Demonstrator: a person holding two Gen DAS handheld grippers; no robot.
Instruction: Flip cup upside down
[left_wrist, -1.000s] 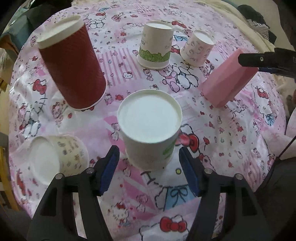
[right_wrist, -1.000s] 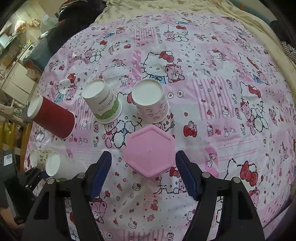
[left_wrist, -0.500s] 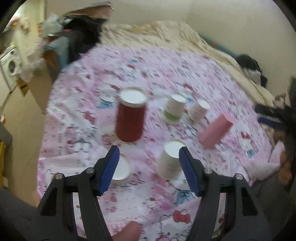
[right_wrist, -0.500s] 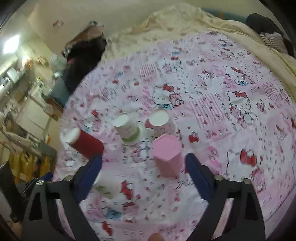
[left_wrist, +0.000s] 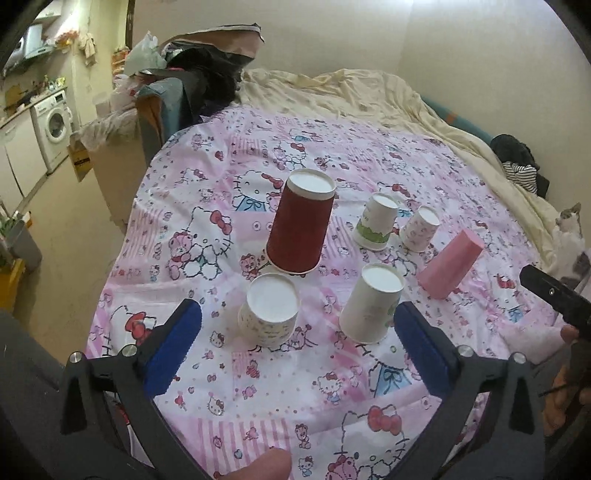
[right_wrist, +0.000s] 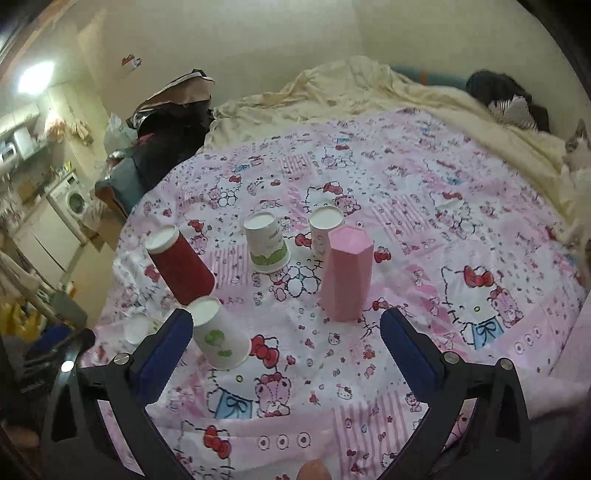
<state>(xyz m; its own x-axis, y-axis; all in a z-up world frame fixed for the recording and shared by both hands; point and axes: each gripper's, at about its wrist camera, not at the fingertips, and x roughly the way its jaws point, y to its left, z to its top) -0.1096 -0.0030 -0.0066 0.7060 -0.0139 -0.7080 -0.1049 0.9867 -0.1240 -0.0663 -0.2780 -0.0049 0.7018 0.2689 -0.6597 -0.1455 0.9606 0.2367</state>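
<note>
Several cups stand upside down on the pink Hello Kitty cloth (left_wrist: 295, 398): a tall red cup (left_wrist: 300, 229), a white cup with green print (left_wrist: 371, 306), a short patterned cup (left_wrist: 269, 312), a white-and-green cup (left_wrist: 375, 221), a small pink-print cup (left_wrist: 420, 229) and a pink hexagonal cup (left_wrist: 450, 268). My left gripper (left_wrist: 298, 347) is open and empty, pulled back above the two near cups. My right gripper (right_wrist: 291, 356) is open and empty, back from the pink hexagonal cup (right_wrist: 346, 272) and the white green-print cup (right_wrist: 218, 338).
The cloth lies on a bed with a cream blanket (left_wrist: 362, 99) behind. A cat (right_wrist: 576, 155) sits at the right edge. Clothes and bags (left_wrist: 195, 77) pile at the bed's far left. A washing machine (left_wrist: 51, 122) stands in the room to the left.
Both grippers have drawn back and up from the cups, so the whole bed and room now show. The cups have stayed upside down in place.
</note>
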